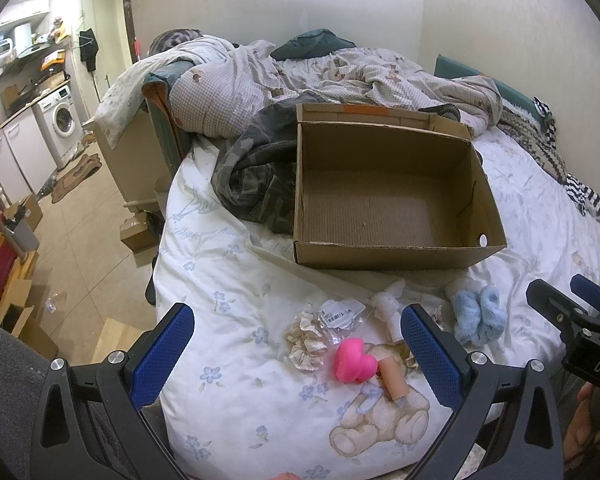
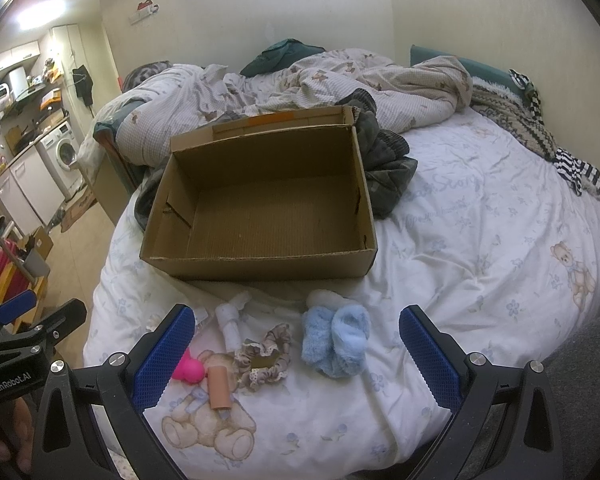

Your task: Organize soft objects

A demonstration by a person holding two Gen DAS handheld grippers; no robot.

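Left wrist view: left claw (image 1: pixel 298 354) spread wide and empty above the bed's white quilt (image 1: pixel 236 280); between its blue pads lie a pink heart-shaped toy (image 1: pixel 354 362), a beige tube (image 1: pixel 396 380) and a cream scrunchie (image 1: pixel 304 344); beyond, an open, empty cardboard box (image 1: pixel 384 240). Right wrist view: right claw (image 2: pixel 296 354) likewise wide, gripping nothing; fluffy blue socks (image 2: pixel 336 340) and a patterned scrunchie (image 2: pixel 266 356) rest on the quilt between its pads, near the box.

box (image 2: pixel 260 248) brown | fluffy socks (image 2: pixel 336 340) light blue | squishy toy (image 1: pixel 354 360) pink | bedsheet (image 2: pixel 460 240) white, blue flowers, teddy bears
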